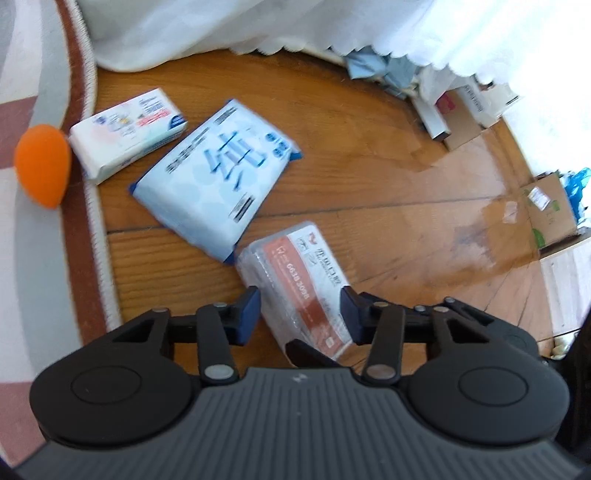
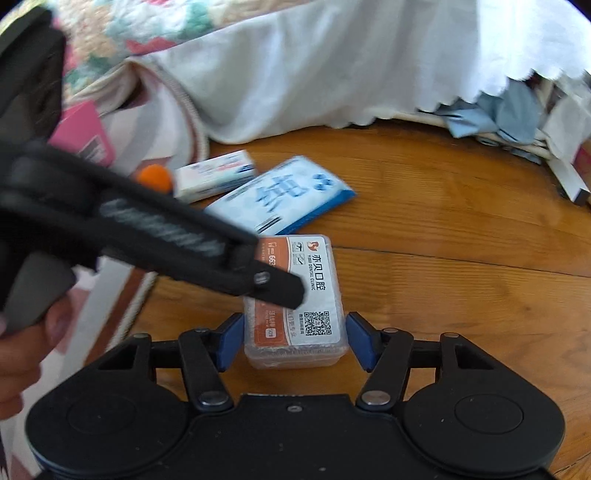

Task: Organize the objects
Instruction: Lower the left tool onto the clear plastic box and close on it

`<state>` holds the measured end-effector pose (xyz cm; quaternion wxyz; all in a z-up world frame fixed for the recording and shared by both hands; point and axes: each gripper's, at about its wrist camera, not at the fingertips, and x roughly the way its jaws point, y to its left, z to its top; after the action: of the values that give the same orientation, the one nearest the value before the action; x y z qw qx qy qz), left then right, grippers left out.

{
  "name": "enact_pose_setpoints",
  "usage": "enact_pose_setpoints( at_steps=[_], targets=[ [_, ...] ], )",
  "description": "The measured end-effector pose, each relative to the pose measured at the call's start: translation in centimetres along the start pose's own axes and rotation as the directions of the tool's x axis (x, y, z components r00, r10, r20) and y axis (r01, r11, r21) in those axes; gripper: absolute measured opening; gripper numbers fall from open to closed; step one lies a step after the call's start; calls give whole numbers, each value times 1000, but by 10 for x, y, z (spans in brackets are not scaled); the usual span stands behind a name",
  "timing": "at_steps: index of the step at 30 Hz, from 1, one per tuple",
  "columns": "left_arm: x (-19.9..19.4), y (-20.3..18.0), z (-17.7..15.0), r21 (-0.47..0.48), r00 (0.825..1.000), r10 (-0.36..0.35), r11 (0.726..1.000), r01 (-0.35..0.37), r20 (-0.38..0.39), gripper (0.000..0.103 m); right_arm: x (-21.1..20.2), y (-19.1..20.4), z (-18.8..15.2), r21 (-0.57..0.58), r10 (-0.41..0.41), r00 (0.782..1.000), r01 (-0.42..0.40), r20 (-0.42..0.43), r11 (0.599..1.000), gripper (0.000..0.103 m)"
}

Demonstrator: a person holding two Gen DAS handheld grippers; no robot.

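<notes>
A clear plastic box with an orange-and-white label (image 1: 295, 273) (image 2: 314, 280) lies flat on the wooden floor (image 1: 388, 206). My right gripper (image 2: 295, 339) straddles its near end, and both blue pads (image 2: 231, 339) sit against its long sides. My left gripper (image 1: 301, 314) hangs above the same box with its jaws apart. In the left wrist view the box shows through the gap between them. In the right wrist view one of the left gripper's black fingers (image 2: 277, 286) crosses over the label. A person's hand (image 2: 18, 350) holds that gripper's handle.
A blue-and-white tissue pack (image 1: 218, 173) (image 2: 284, 195) and a smaller white pack (image 1: 129, 129) (image 2: 216, 175) lie beyond the box. An orange egg-shaped sponge (image 1: 42, 166) rests on the rug's edge (image 1: 92, 206). White bed cloth (image 1: 184, 29) hangs behind. Cardboard boxes (image 1: 550, 210) stand right.
</notes>
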<state>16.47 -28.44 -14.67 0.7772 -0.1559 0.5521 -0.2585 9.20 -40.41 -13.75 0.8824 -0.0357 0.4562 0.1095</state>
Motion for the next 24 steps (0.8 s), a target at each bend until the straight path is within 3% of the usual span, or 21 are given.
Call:
enact_pose_setpoints(
  at_steps=[2, 8, 15, 24],
  targets=[
    [-3, 2, -2, 1, 1000, 19, 1000, -19, -20, 37, -1, 8, -3, -49, 5, 1000, -6, -6, 999, 65],
    [-6, 16, -8, -47, 1000, -6, 999, 5, -24, 35, -5, 4, -9, -23, 68, 998, -68, -8, 997, 67],
    [-2, 27, -13, -98, 999, -34, 995, 35, 3, 48, 14, -7, -8, 19, 113, 992, -112, -50, 994, 67],
    [-13, 23, -18, -93, 999, -36, 995, 37, 13, 46, 6, 5, -10, 18, 114, 993, -113, -24, 993, 67]
  ],
)
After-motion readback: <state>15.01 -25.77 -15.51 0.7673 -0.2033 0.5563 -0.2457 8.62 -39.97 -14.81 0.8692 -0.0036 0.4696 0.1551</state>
